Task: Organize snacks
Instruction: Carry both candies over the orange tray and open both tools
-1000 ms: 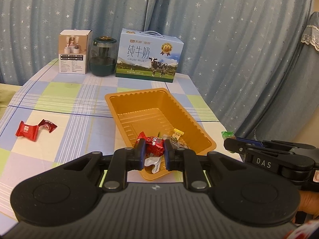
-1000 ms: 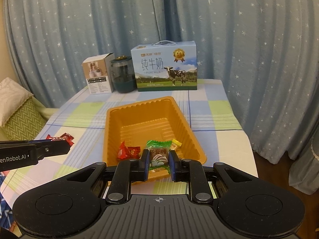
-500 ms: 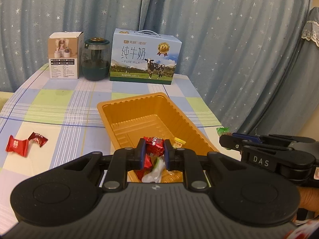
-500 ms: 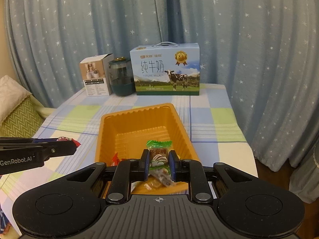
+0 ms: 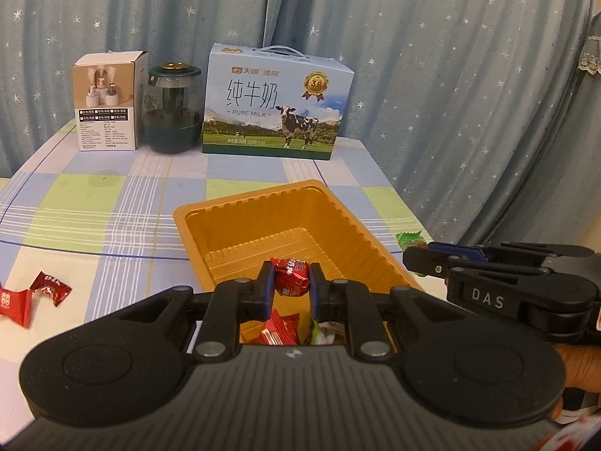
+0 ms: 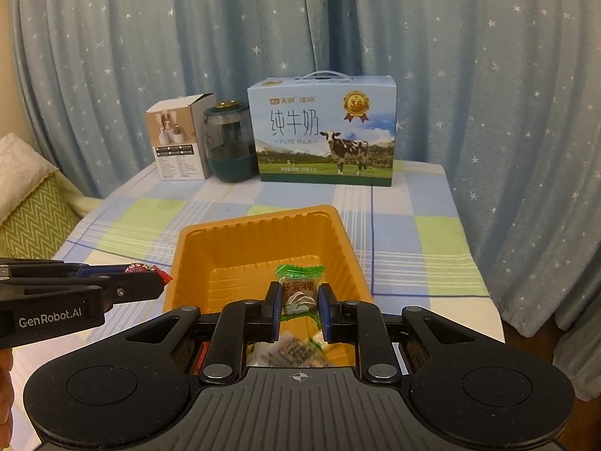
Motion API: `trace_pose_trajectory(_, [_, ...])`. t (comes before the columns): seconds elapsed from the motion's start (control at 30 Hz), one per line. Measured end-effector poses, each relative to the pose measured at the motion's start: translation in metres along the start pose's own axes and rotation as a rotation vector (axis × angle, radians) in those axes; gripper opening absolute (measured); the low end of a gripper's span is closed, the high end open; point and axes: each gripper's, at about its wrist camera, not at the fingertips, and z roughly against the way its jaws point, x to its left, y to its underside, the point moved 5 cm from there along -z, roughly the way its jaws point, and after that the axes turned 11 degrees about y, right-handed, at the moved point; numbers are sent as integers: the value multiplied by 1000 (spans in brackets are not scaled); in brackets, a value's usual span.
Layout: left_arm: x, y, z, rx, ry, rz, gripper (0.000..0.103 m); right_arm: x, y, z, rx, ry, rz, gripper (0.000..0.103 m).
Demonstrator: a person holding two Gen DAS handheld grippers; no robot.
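Observation:
My left gripper [image 5: 290, 282] is shut on a red wrapped candy [image 5: 291, 276] and holds it above the near end of the orange tray [image 5: 240, 221]. My right gripper [image 6: 299, 300] is shut on a green wrapped candy [image 6: 299, 282] over the same tray [image 6: 195, 248]. Red and green candies [image 5: 281, 332] lie in the tray's near end, partly hidden by the grippers. Two red candies [image 5: 50, 286] [image 5: 13, 302] lie on the tablecloth at the left. The right gripper shows in the left view [image 5: 413, 259], the left gripper in the right view [image 6: 157, 285].
At the table's back stand a milk carton box [image 5: 276, 112], a dark green jar [image 5: 172, 109] and a small white box [image 5: 107, 101]. Blue starred curtains hang behind and right. A cushioned seat [image 6: 30, 210] is left of the table.
Both grippers have moved forward over the tray's near end, each still holding its candy. The tray's loose candies now sit under the grippers.

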Motion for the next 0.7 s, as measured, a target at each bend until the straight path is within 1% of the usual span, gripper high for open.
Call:
trace_pose_trajectory(0.23, [13,-12,-21,11,6,3,16,-1,-5,-26,28,1,-17,21])
trace_pose_trajectory(0.5, [20,-18,-39,24,15,14,18,-2,-4,-36,41,5,-24,21])
trace_pose_trajectory(0.57, [22,-19,-42,17,24,29,25,-2,-4,-37,42,6,-25,21])
trace_pose_trajectory(0.6, [24,-19,-42,14,28,40,34,-2,-4,-37,43,6,-26,21])
trace_pose_trajectory(0.63, [25,-19,-42,14,27,48,37,-2,-4,-37,43,6,-28,21])
trace_pose_trajectory(0.7, [27,-19,-40,13,18,46,37,-3,-4,-37,42,5,-28,21])
